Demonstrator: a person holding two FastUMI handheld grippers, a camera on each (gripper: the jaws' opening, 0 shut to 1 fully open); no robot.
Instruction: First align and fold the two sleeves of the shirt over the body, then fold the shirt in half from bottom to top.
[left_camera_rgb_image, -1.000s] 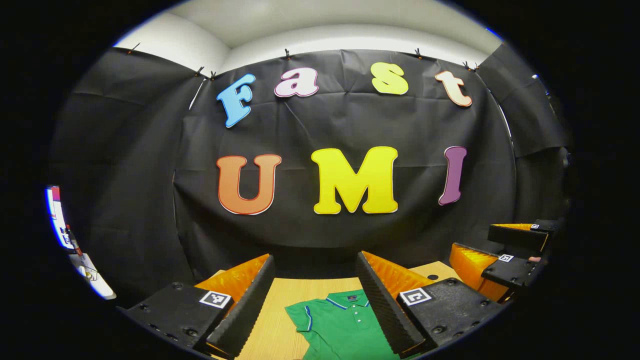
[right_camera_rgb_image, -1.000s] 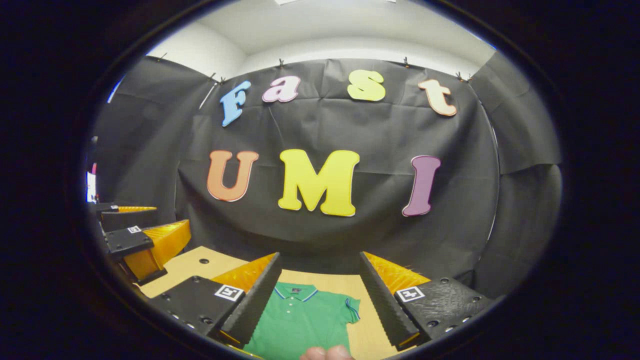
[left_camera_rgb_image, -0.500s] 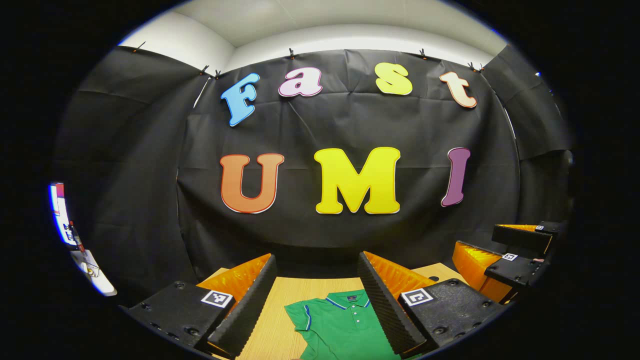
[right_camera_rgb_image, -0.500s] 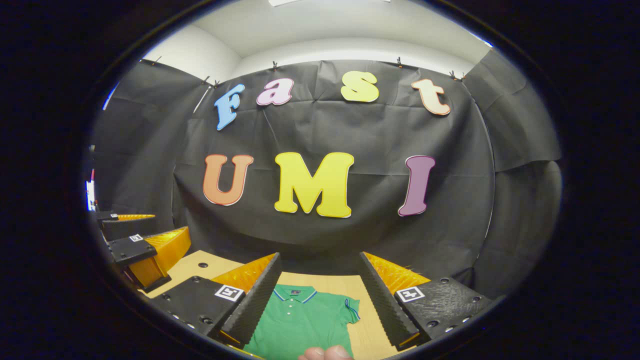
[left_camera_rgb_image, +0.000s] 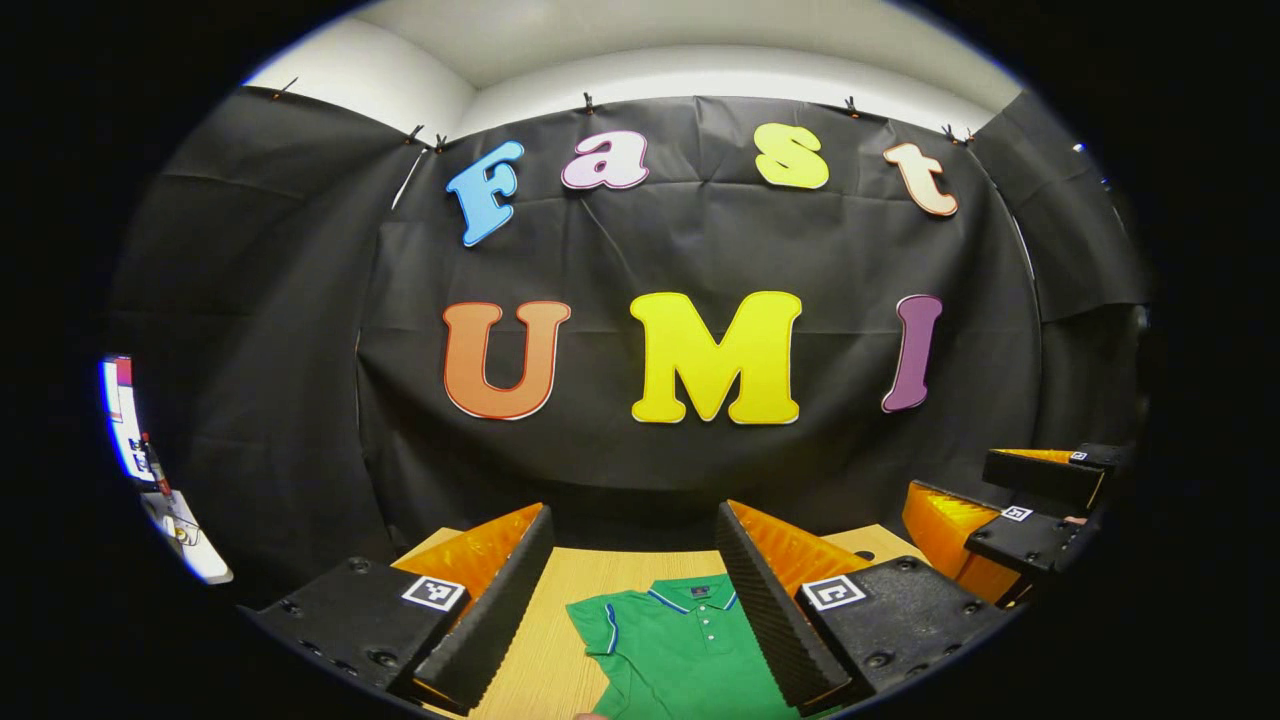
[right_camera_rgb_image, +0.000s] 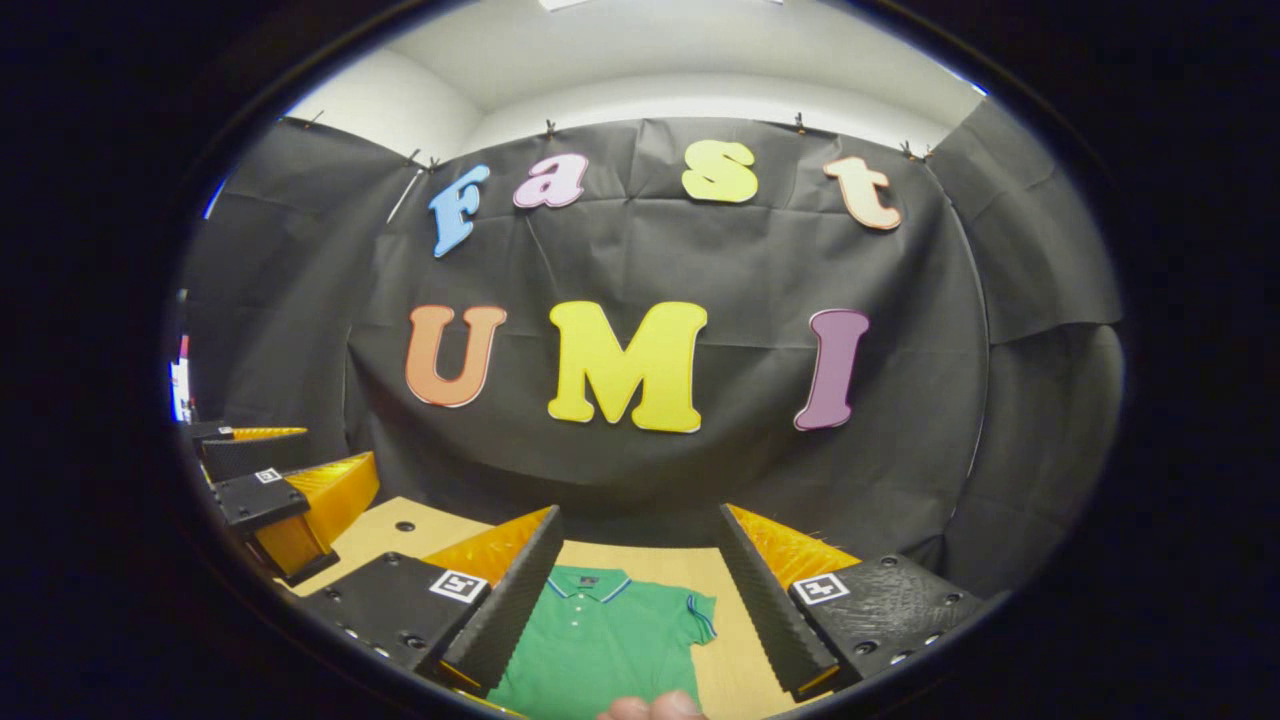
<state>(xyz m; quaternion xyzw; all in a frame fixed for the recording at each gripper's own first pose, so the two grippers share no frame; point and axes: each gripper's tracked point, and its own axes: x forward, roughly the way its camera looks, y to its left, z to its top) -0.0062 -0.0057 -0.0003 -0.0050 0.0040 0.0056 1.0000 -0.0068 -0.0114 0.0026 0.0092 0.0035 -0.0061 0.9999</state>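
Lying flat on the wooden worktop (left_camera_rgb_image: 560, 640), a green polo shirt (left_camera_rgb_image: 680, 650) spreads both sleeves, collar toward the booth wall. Above it, the left claw (left_camera_rgb_image: 635, 600) and right claw (right_camera_rgb_image: 640, 600) hover wide open, each gripping nothing.

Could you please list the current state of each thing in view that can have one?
Green polo shirt: flat on the table, collar buttoned, sleeves not yet folded.
Left gripper: open, holding nothing, above the shirt.
Right gripper: open, holding nothing, above the shirt.
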